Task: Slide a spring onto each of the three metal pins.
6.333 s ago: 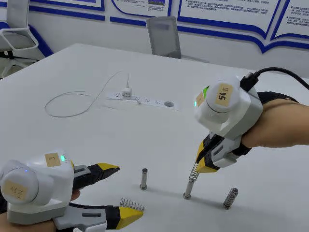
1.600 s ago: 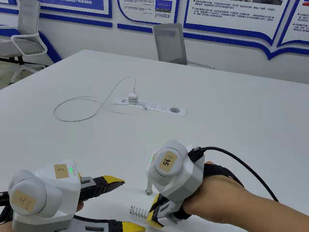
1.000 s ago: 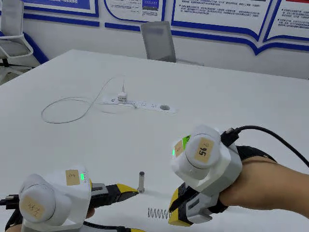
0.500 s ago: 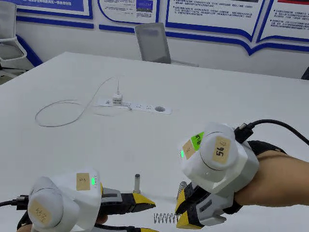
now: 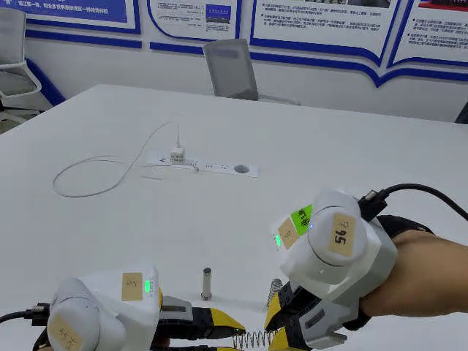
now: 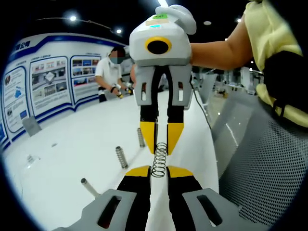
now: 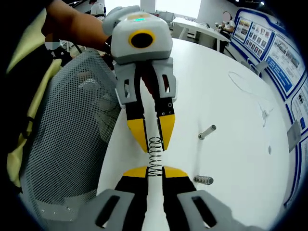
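Presently, one spring (image 6: 159, 161): light, thin-wired, easily bent or flicked away. Left claw (image 6: 159, 171) clamps one end, right claw (image 7: 154, 170) the other. Best held sidelong — bore clear for pin (image 5: 206, 283).

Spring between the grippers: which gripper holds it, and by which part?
Both: the left gripper pinches one end of the spring, the right gripper the opposite end.

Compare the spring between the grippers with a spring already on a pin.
The held spring runs between left gripper and right gripper, clamped at both ends; the mounted spring stands upright, untouched. The held spring's coils look more open, the mounted spring's tighter. Both are plain metal coils.
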The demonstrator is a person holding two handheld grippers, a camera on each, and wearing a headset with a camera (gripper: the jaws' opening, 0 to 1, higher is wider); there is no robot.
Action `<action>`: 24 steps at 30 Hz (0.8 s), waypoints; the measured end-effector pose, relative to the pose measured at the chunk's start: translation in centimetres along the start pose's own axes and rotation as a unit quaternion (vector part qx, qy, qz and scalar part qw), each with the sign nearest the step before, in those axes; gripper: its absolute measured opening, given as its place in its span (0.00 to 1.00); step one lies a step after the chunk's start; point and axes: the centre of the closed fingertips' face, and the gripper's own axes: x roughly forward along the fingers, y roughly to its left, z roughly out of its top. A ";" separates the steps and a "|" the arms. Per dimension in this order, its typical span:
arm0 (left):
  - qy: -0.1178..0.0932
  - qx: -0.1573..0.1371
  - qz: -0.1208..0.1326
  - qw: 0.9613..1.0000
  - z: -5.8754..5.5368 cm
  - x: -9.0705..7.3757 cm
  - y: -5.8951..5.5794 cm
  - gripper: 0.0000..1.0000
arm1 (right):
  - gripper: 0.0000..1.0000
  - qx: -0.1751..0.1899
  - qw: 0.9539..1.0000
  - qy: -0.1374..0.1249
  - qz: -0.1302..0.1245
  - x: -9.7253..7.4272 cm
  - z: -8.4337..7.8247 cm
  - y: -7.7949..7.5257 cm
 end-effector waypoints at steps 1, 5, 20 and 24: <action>0.001 0.001 -0.001 1.000 0.0 0.0 0.0 0.12 | 0.12 -0.001 1.000 -0.001 -0.001 0.0 0.0 0.0; -0.001 0.006 -0.003 1.000 0.1 0.0 -0.1 0.11 | 0.12 -0.007 1.000 -0.004 0.000 -0.2 0.0 0.0; -0.011 0.002 -0.009 1.000 0.6 -0.1 -0.2 0.10 | 0.14 0.008 1.000 -0.011 0.001 -0.1 -0.4 -0.3; -0.018 -0.002 -0.007 1.000 0.9 -0.2 -0.1 0.10 | 0.14 0.011 1.000 -0.013 0.001 0.0 -0.5 -0.3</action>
